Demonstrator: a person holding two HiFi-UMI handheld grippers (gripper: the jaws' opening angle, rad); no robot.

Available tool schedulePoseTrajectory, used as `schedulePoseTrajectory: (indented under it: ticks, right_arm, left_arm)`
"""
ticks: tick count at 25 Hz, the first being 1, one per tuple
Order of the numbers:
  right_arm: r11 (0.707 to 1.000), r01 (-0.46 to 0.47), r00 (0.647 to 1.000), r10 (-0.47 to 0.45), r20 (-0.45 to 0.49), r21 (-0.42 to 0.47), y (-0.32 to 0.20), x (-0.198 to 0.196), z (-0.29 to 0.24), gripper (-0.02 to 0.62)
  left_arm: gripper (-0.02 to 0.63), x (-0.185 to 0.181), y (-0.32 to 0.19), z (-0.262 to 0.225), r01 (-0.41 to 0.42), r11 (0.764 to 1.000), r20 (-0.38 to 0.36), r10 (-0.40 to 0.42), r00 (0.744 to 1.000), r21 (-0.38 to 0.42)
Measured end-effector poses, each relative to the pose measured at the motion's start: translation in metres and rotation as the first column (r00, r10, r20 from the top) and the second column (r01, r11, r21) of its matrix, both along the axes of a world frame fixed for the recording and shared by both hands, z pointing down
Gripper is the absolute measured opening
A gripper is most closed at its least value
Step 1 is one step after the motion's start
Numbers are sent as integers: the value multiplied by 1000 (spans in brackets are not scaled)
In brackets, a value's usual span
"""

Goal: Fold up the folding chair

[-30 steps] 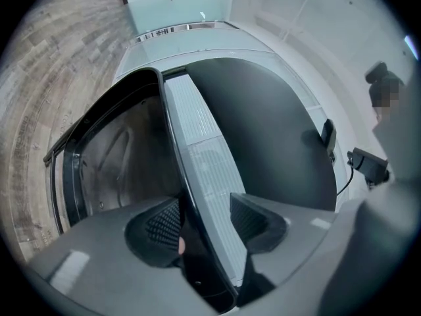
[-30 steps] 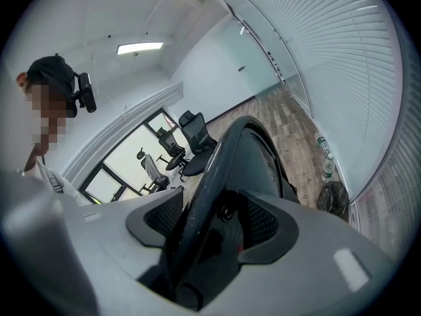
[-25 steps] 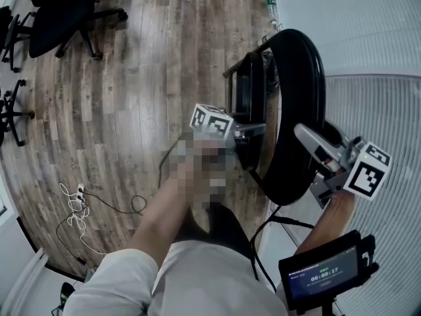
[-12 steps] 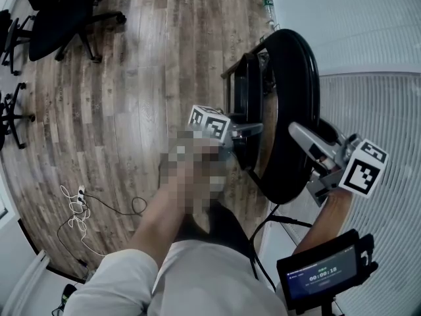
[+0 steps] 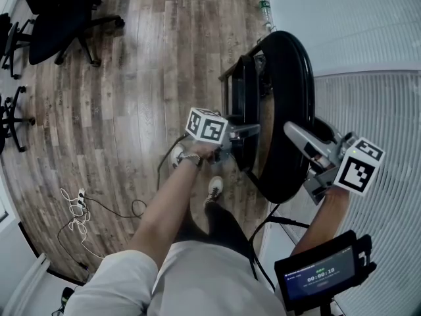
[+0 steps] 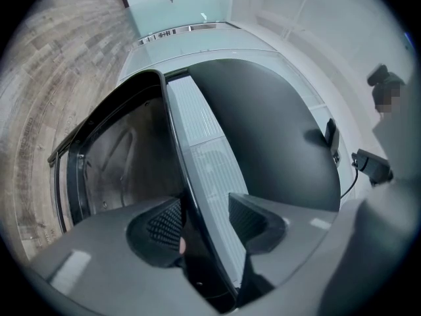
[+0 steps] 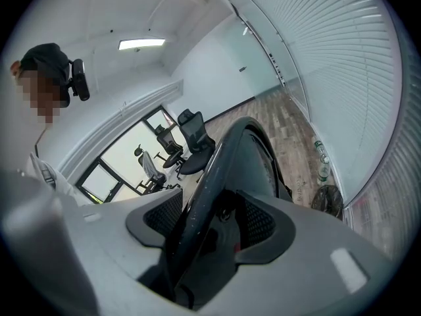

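Nearest the person, below the chair in the head view, a small screen hung at the waist. A pale shoe stood on the floor just left of the chair's base.

The left tool reached in level from the chair's left. In the left gripper view this tool was closed partway, with its pads pressed on the chair's thin black rim. The rim ran away between the jaws. To the rim's right lay the broad dark round panel, and to its left a hollow frame.

The right tool came from the chair's right, angled down. In the right gripper view this tool was clamped on the chair's dark tube, which rose straight up between the pads.

The chair stood upright on edge on the floor, its big round panel close beside a smaller black frame. It was nearly flat but not fully shut.

Pale blinds stood right of the chair. Cables lay on the floor well left of it. A bottle stood just beyond it. Office chairs stood far off to its left.
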State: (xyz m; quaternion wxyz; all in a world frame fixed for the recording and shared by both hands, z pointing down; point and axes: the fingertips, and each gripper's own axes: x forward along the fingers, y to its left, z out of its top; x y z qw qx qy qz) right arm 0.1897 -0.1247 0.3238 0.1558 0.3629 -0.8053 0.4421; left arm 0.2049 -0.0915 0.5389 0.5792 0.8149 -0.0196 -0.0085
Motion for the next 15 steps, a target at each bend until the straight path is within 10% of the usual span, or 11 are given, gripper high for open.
schedulePoseTrajectory:
  ticks: [15]
  right_arm:
    - [1000,4,1000,-4,-23,-1,0,3,1,252]
  left_arm:
    - [187,3,0,0,5,1000,20,-5,1000,3]
